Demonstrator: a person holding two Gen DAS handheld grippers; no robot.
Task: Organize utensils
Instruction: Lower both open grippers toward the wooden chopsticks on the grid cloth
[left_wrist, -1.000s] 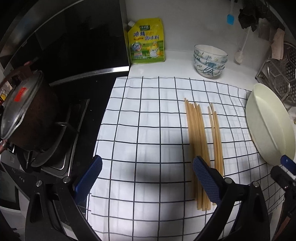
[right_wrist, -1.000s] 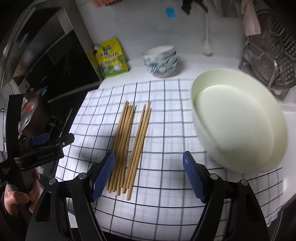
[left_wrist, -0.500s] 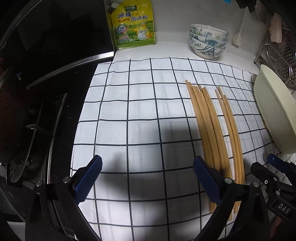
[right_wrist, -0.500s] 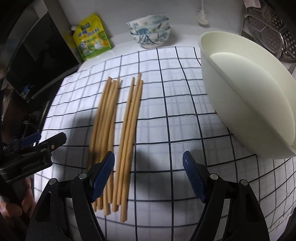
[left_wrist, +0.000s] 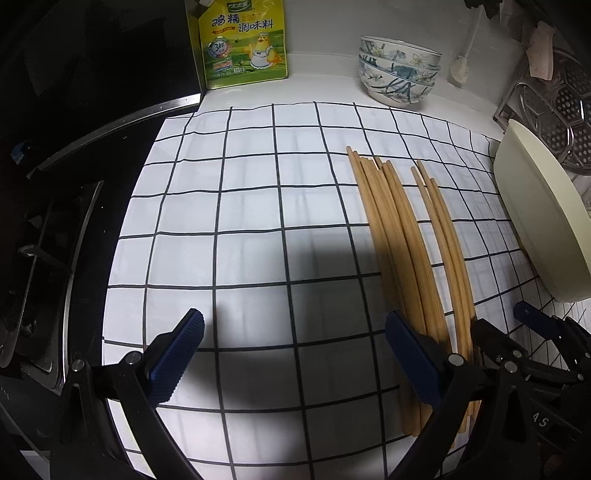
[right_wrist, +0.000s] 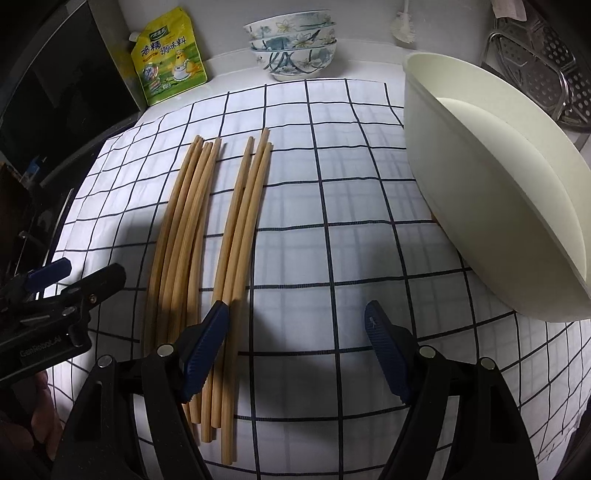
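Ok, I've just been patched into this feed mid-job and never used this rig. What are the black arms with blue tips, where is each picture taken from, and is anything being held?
There is no robot here: a person holds one hand-held gripper in each hand. Each picture comes from a fisheye camera on a gripper, looking forward along its fingers, so the black arms with blue pads are that gripper's own jaws. One view shows the left gripper, the other the right gripper. Both stand open and hold nothing.

On the checked cloth lie bare wooden chopsticks in two loose bundles. The right gripper's left pad sits over their near ends, not closed on them. To the right is a cream basin, tilted. At the back stand stacked patterned bowls and a yellow seasoning pouch. A stove is at the left.
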